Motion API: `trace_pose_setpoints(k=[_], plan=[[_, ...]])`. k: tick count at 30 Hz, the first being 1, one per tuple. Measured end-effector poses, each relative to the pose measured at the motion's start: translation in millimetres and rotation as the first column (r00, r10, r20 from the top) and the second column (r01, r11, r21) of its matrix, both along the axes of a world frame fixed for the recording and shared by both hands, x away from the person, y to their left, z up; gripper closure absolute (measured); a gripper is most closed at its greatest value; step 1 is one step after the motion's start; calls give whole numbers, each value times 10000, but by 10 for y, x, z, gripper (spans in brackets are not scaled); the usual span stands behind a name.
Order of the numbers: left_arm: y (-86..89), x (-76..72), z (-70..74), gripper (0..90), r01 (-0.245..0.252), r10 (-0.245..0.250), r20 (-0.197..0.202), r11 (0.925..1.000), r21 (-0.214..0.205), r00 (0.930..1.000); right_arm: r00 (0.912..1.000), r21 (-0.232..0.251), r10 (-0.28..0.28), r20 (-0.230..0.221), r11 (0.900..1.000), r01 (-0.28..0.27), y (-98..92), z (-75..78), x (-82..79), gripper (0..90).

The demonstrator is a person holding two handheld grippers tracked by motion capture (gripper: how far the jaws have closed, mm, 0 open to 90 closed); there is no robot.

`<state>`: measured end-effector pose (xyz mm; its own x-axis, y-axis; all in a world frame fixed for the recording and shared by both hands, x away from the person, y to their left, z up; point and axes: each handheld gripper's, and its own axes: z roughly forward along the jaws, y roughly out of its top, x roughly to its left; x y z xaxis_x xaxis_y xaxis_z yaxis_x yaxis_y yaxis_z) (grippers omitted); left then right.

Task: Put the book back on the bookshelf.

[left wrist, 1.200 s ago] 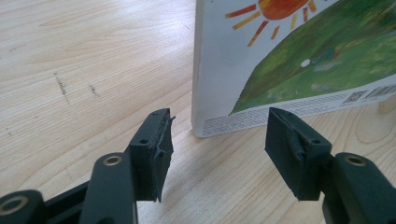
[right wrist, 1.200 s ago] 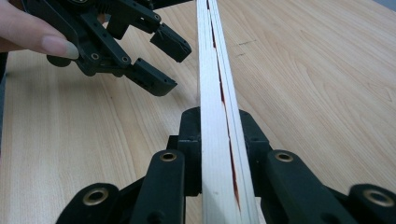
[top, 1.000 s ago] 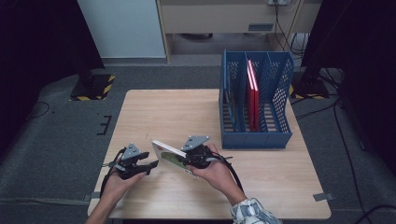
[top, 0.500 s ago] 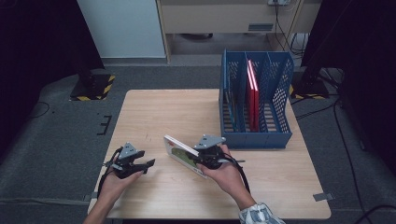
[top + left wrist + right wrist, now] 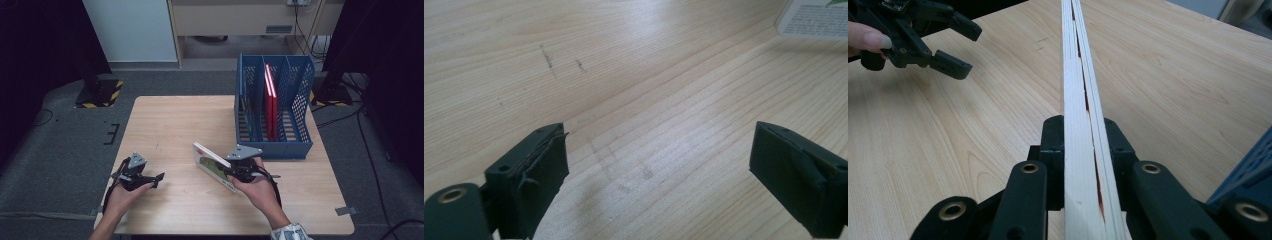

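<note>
A thin book (image 5: 211,164) with a white and green cover is held off the table (image 5: 170,125), tilted, in my right gripper (image 5: 226,173), which is shut on its lower edge. In the right gripper view the book (image 5: 1078,90) runs away edge-on between the closed jaws (image 5: 1082,137). My left gripper (image 5: 158,180) rests low over the table's front left, apart from the book. Its jaws (image 5: 659,160) have just been opening and stand wide with only bare wood between them. A corner of the book (image 5: 816,20) shows at the top right of the left gripper view.
A blue mesh file rack (image 5: 272,147) with several slots stands at the table's right, just beyond the right hand. A red book (image 5: 271,97) stands upright in a middle slot. The left gripper (image 5: 943,47) shows far off in the right gripper view. Dark floor surrounds the table.
The right gripper has carried the book to the right, toward the rack, and away from the left gripper. The left gripper's jaws have spread wide; that hand has stayed in place.
</note>
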<state>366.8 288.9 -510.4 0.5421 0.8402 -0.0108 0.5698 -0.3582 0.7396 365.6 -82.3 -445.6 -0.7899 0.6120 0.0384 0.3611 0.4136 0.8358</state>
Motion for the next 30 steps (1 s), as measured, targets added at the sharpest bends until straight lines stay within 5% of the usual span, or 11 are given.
trace_pose_setpoints(k=[16, 30], plan=[[75, 14, -36, 32, -309, 309, -16, 9994, 164, 9995, 9998, 75, -180, 23, 9998, 180, -175, 44, -36, 764], [73, 11, -44, 32, -288, 289, -36, 9992, 260, 9996, 9975, 227, -712, 15, 9972, 712, -557, 111, -208, 764]])
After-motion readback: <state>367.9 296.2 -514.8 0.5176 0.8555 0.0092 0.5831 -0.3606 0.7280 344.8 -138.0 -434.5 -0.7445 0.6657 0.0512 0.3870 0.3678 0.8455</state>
